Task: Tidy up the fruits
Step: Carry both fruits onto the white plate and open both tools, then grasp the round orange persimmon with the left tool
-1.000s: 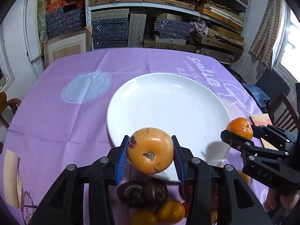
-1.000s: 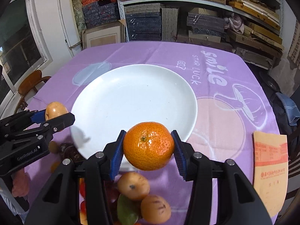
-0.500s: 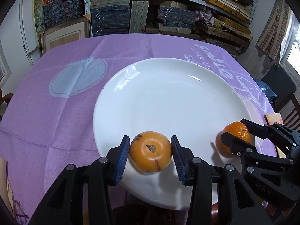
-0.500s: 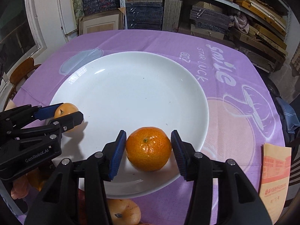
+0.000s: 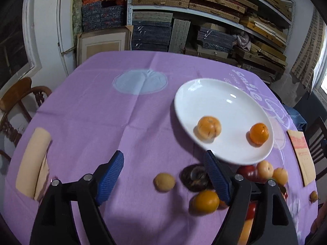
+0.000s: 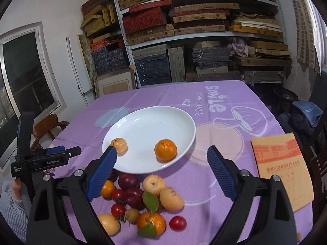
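My left tongs [image 5: 163,173] are spread wide with nothing between the blue pads [image 5: 111,173], hanging over bare purple tablecloth [image 5: 102,122] in the lower middle of the left wrist view. My right tongs [image 6: 161,171] are just as wide apart and hold nothing; their pads frame the near rim of the white plate [image 6: 147,122], which sits at the centre of the right wrist view. Two fruits lie on the plate, well apart from each other: a bright orange mandarin [image 6: 165,150] toward the near right side, and a paler yellow-orange fruit [image 6: 119,145] at the near left rim, just beside my right tongs' left pad in the frame. In the left wrist view the same plate [image 5: 214,102] shows at the right of centre, with the paler fruit [image 5: 209,128] left of the mandarin [image 5: 259,136]. The unsorted fruit pile [image 6: 143,200] lies on the cloth below the plate, at the lower centre of the right wrist view: dark plums, small red tomatoes, yellow fruits and a leafy orange. A brown envelope [image 6: 282,169] lies flat at the right edge. My left tongs also show at the left edge of the right wrist view.
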`<move>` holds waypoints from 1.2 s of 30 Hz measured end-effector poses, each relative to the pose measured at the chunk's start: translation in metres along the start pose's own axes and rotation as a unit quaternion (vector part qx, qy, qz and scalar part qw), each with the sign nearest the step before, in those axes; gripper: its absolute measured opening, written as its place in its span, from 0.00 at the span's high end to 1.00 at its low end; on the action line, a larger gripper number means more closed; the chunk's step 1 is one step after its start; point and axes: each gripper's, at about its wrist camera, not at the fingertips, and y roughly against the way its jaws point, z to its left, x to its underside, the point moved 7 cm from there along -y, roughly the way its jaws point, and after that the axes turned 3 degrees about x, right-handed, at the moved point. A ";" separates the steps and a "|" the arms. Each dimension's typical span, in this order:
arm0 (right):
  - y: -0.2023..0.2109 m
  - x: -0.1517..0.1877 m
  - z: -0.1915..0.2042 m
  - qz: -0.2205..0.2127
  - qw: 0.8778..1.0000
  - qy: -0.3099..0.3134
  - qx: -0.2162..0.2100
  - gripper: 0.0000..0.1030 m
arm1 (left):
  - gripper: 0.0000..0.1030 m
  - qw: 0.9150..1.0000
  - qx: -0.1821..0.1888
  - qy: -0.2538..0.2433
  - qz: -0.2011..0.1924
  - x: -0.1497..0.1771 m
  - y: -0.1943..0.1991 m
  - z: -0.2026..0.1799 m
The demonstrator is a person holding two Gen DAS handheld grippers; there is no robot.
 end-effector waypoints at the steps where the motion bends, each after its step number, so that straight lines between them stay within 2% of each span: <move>1: 0.005 0.012 -0.003 -0.003 1.000 -0.010 -0.003 0.15 | 0.21 1.000 0.004 0.005 0.009 0.012 -0.002 0.003; 4: 0.013 0.048 -0.009 -0.010 1.000 -0.022 0.004 0.15 | 0.21 1.000 0.003 0.010 0.020 0.040 -0.010 0.010; 7: 0.018 0.067 -0.005 -0.011 1.000 -0.007 0.010 0.12 | 0.21 1.000 -0.009 0.016 0.015 0.047 -0.013 0.018; 8: 0.018 0.071 -0.001 -0.010 1.000 -0.001 0.007 0.09 | 0.21 1.000 -0.005 0.022 0.018 0.048 -0.013 0.019; 10: 0.017 0.078 0.007 -0.007 1.000 0.023 0.021 0.08 | 0.21 1.000 0.003 0.024 0.014 0.050 -0.009 0.017; 15: 0.011 0.085 0.024 0.007 0.998 0.054 0.013 0.07 | 0.21 0.999 -0.021 -0.031 -0.012 0.059 0.007 -0.009; 18: 0.007 0.088 0.028 0.013 0.998 0.066 0.015 0.06 | 0.21 0.998 -0.024 -0.057 -0.023 0.058 0.011 -0.023; 24: 0.008 0.086 0.022 0.012 0.998 0.053 0.012 0.06 | 0.21 0.996 -0.010 -0.093 -0.011 0.059 0.002 -0.048; 28: 0.008 0.085 0.016 0.016 0.999 0.042 0.011 0.06 | 0.21 0.996 0.002 -0.093 -0.006 0.060 -0.005 -0.053; 36: 0.005 0.085 0.013 0.023 0.999 0.034 0.008 0.05 | 0.21 0.998 -0.006 -0.069 0.014 0.064 -0.023 -0.042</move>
